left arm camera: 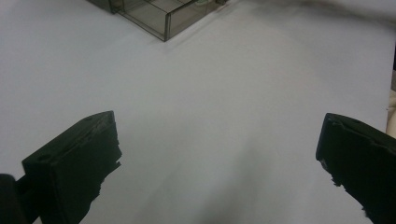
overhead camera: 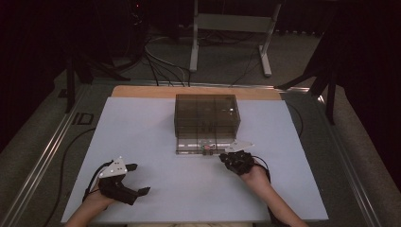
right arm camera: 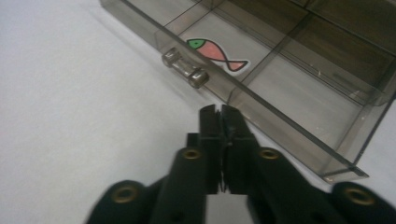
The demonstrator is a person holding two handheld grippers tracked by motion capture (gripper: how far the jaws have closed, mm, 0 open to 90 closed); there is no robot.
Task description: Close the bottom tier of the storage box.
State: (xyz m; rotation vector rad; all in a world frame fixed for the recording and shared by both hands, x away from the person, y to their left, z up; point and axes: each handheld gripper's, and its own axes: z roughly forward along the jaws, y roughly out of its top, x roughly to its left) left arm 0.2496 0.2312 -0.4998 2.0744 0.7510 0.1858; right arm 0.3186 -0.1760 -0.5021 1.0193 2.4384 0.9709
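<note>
Smoky clear drawer [right arm camera: 280,88], pulled out

text: none readable | sign: fish sticker [right arm camera: 216,52] | on: drawer [right arm camera: 299,93] floor

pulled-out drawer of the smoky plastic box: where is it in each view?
High view: the drawer juts from the box's near side at centre, just left of the right gripper.
Left gripper view: its corner is at the top edge, left of centre.
Right gripper view: it runs across the upper right, beyond the shut jaws.
Shared landmark: the white table sheet.
</note>
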